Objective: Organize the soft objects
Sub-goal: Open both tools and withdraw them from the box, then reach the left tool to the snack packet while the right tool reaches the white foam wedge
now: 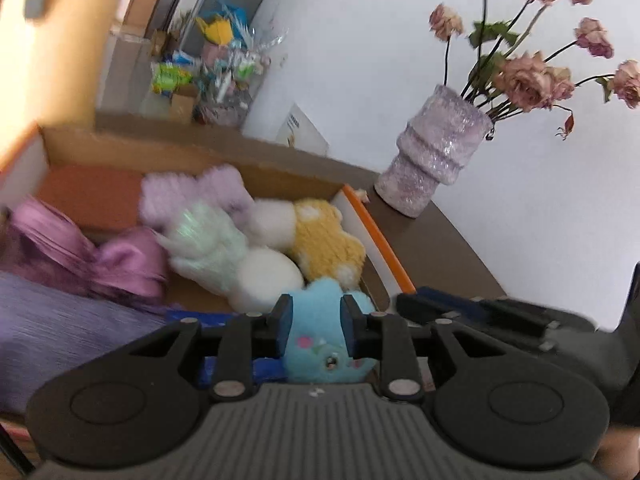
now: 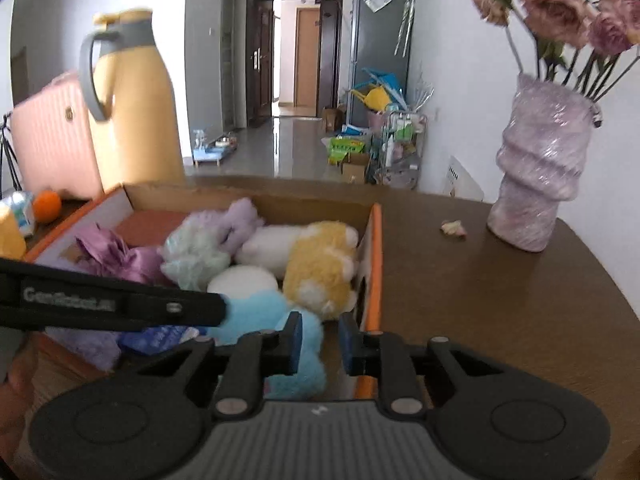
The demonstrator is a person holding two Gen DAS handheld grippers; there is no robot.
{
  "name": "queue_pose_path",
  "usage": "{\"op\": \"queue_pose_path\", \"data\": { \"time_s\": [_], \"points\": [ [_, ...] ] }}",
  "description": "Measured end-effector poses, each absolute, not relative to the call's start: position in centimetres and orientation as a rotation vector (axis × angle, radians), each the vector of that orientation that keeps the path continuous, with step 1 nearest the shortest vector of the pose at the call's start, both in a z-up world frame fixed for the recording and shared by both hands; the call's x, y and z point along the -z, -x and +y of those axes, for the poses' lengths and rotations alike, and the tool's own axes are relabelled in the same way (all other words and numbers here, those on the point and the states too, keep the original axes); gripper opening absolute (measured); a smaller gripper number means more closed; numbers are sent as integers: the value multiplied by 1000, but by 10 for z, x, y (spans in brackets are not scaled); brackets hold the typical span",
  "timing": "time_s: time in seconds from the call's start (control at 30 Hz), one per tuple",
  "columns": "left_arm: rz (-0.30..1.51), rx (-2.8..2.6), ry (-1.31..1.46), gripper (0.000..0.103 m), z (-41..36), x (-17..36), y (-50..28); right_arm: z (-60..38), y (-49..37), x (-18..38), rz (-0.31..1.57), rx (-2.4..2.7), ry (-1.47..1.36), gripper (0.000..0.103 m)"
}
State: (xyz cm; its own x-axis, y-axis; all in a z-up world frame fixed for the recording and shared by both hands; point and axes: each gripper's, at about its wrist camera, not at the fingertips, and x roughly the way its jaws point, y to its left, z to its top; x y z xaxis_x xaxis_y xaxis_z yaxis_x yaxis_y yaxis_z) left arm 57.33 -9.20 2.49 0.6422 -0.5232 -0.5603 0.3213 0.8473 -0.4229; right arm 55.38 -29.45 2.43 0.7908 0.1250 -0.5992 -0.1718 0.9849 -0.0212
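Blue plush fills my left claw point(image 1: 316, 330): its two pads press on either side of a small blue toy point(image 1: 320, 344), face towards my wrist, held at the near end of the cardboard box point(image 1: 192, 148). From the right wrist view the same blue toy point(image 2: 280, 320) lies just left of my right claw point(image 2: 320, 344), whose jaws stand narrow with only a fringe of blue fur brushing the left pad; nothing is pinched between them, and the box's orange right edge point(image 2: 376, 264) runs away from the wrist straight ahead of the gap. My left claw is plainly the nearer one, already on the toy; the right sits beside it, over the box's near right corner. Ahead of the toy, deeper in the box, the yellow-and-white plush point(image 2: 320, 268) lies against the right wall, the white plush point(image 2: 272, 246) and pale green plush point(image 2: 196, 256) are packed beside it, and the purple satin cloth point(image 2: 116, 256) is bunched to the left. As I judge it, the blue toy needs only to be let down into the free near corner. Beyond the box, on the brown worktop point(image 2: 480, 300), stands a lilac vase point(image 2: 540, 176) of dried roses, well apart.
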Motion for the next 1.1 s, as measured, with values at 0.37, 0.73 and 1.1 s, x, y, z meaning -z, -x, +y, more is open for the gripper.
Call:
{"op": "queue_pose_path", "data": {
  "time_s": [0.37,0.73,1.1],
  "points": [
    [479,120,-41,93,-6,-91,-452,-322,-456,-113,481,-180,119,60],
    [349,50,-34,98,26,-112,-361,-311,-369,-137,347,-179,60,78],
    [280,-48,10,103,35,-63,-259,-297,-290,-98,283,-200,32,86]
  ]
}}
